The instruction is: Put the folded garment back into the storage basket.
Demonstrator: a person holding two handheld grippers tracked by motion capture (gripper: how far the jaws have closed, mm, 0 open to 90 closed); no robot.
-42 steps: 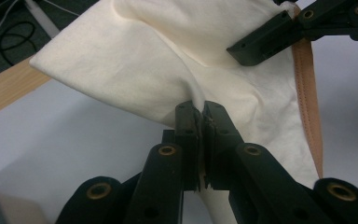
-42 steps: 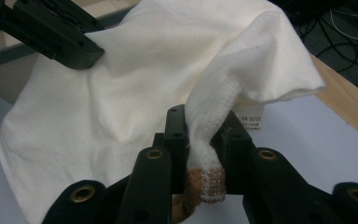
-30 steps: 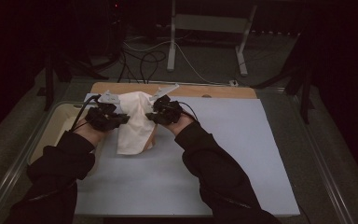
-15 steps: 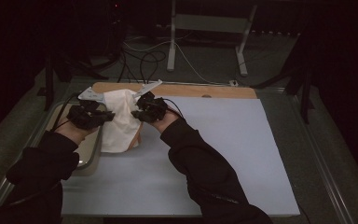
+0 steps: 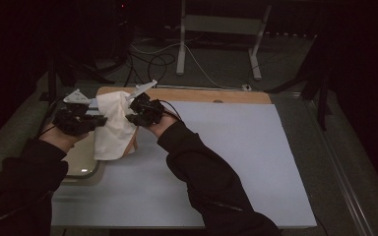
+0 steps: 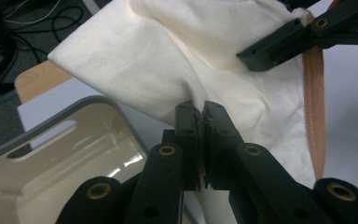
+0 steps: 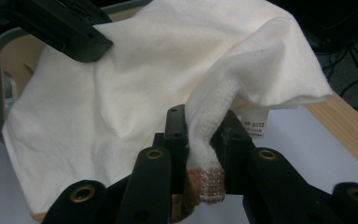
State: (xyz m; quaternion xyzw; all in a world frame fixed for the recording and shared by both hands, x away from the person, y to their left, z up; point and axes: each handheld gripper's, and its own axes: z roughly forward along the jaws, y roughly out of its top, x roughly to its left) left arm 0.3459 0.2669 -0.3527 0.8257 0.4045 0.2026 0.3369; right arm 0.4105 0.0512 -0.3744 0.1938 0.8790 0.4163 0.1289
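A cream-white cloth garment [image 5: 113, 129] with an orange-brown trim [image 6: 313, 102] hangs in the air between both grippers, over the table's left part. My left gripper [image 5: 100, 119] is shut on a fold of it [image 6: 198, 105]. The right gripper [image 5: 133, 117] is shut on a ribbed band of the same cloth [image 7: 209, 140]. A small white label [image 7: 253, 124] hangs from the cloth behind the right jaws. The other gripper's black jaw shows at the upper right of the left gripper view and at the upper left of the right gripper view.
A beige tray with a grey rim [image 5: 82, 164] lies at the table's left edge, just below the cloth [image 6: 51, 154]. A pale blue mat [image 5: 236, 162] covers the table, with a wooden strip [image 5: 216, 95] along the far edge. Cables and a stand [image 5: 216, 44] lie on the floor beyond.
Both grippers have carried the cloth leftward, from the table's middle-left to above the tray's edge. The arms have swung left with it.
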